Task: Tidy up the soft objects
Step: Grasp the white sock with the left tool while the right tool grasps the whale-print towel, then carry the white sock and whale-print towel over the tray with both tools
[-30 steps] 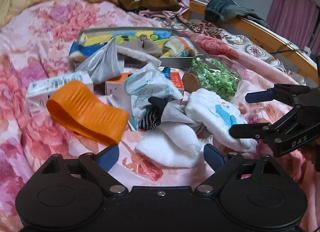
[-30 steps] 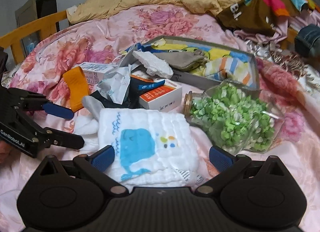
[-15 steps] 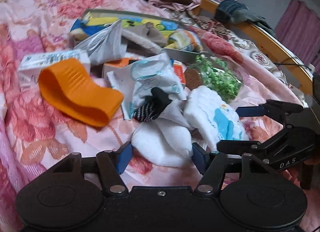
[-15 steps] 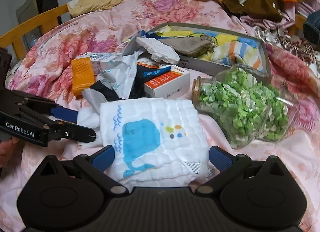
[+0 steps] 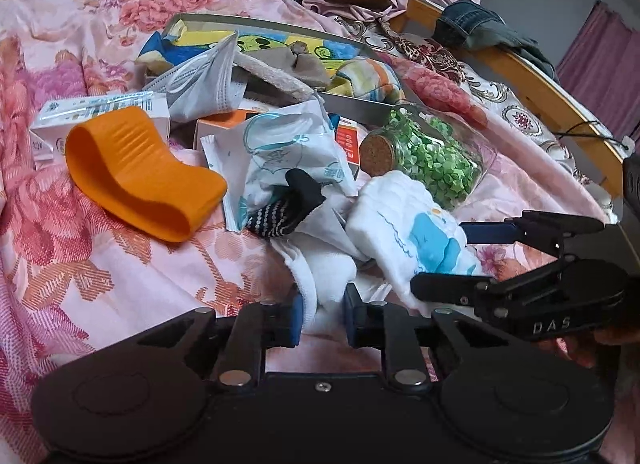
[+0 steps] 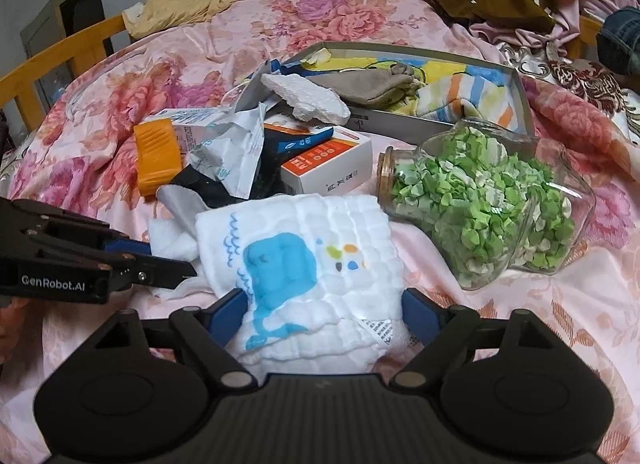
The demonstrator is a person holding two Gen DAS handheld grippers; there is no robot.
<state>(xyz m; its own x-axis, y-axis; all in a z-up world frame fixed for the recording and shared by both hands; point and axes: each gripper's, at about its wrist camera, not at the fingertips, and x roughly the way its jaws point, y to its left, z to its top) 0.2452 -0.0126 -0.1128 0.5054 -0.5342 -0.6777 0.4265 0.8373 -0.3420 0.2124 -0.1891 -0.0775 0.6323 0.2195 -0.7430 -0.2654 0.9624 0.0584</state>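
Both tilted downward, left claw (image 5: 320,314) closing on white cloth (image 5: 324,280), right claw (image 6: 324,314) closing around whale towel (image 6: 304,264)

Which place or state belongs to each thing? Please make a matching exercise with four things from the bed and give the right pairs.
Things:
1. whale cloth
2. glass jar
3. orange holder
4. striped sock

Places or states:
A. inside the grey tray
B. lying on its side, full of green bits
C. between the fingers of the right gripper
D. a bent band beside a white carton

Pairs: 1-C, 2-B, 3-D, 4-A
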